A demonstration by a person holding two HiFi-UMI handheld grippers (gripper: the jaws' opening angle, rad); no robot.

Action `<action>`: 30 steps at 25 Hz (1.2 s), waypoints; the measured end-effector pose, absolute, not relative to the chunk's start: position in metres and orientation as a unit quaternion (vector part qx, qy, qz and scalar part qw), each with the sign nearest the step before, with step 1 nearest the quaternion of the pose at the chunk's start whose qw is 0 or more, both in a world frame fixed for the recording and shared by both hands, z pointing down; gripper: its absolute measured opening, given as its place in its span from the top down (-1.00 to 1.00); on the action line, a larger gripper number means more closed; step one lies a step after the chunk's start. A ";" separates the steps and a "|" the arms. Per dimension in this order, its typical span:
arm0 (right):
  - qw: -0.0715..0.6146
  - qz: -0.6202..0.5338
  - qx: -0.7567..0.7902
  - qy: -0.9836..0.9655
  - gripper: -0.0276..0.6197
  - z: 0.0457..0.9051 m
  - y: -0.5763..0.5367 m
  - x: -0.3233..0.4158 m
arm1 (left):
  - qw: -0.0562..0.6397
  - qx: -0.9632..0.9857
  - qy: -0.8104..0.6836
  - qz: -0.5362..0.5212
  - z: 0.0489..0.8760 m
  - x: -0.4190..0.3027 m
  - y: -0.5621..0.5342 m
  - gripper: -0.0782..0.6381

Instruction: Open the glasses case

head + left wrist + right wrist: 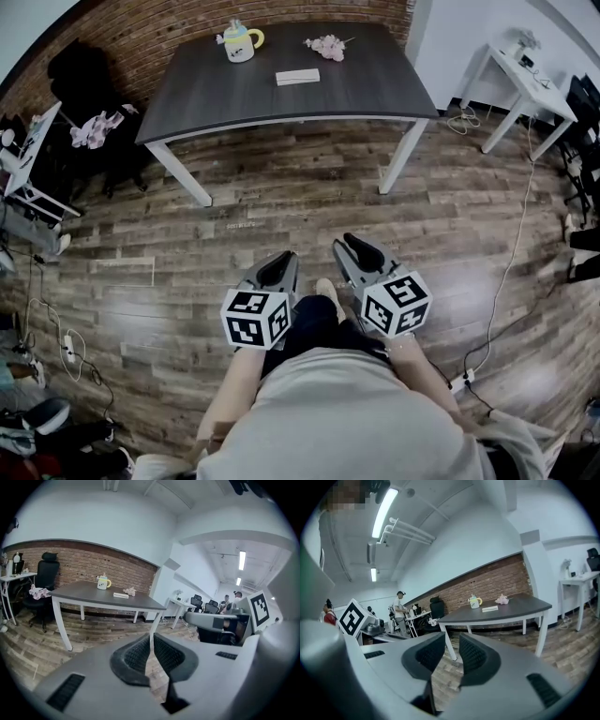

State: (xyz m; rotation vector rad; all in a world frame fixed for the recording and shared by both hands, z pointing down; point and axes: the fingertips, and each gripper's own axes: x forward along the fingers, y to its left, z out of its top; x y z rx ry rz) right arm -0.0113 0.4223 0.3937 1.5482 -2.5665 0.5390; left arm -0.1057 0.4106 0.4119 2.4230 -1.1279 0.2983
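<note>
The glasses case (pixel 297 77) is a flat white box lying shut on the dark table (pixel 375 84), far ahead of me. It also shows small in the left gripper view as the case (pixel 120 595) and in the right gripper view as the case (pixel 490 608). Both grippers hang side by side over the wooden floor, well short of the table. My left gripper (pixel 277 267) (pixel 151 639) has its pads meeting at the tips, with nothing held. My right gripper (pixel 361 248) (pixel 451 641) shows a narrow gap between its pads, with only floor behind it.
A white mug with a yellow handle (pixel 240 42) and a pink flower bunch (pixel 326 45) stand on the table behind the case. A black chair (pixel 80 70) is at its left, a white desk (pixel 525 80) at the right. A cable (pixel 511 262) trails across the floor.
</note>
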 end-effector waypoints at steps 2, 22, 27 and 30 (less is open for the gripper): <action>0.054 0.179 0.508 -0.841 0.61 0.398 0.422 -0.011 | 0.225 0.879 -0.405 0.112 0.415 -0.104 0.409 0.67; 0.101 0.224 0.501 -0.830 0.27 0.434 0.309 0.003 | 0.262 0.874 -0.387 0.131 0.441 -0.081 0.287 0.67; 0.114 0.224 0.498 -0.830 0.27 0.432 0.245 0.003 | 0.269 0.877 -0.377 0.129 0.441 -0.077 0.230 0.67; 0.123 0.222 0.495 -0.831 0.27 0.426 0.208 0.000 | 0.275 0.876 -0.374 0.130 0.439 -0.078 0.194 0.67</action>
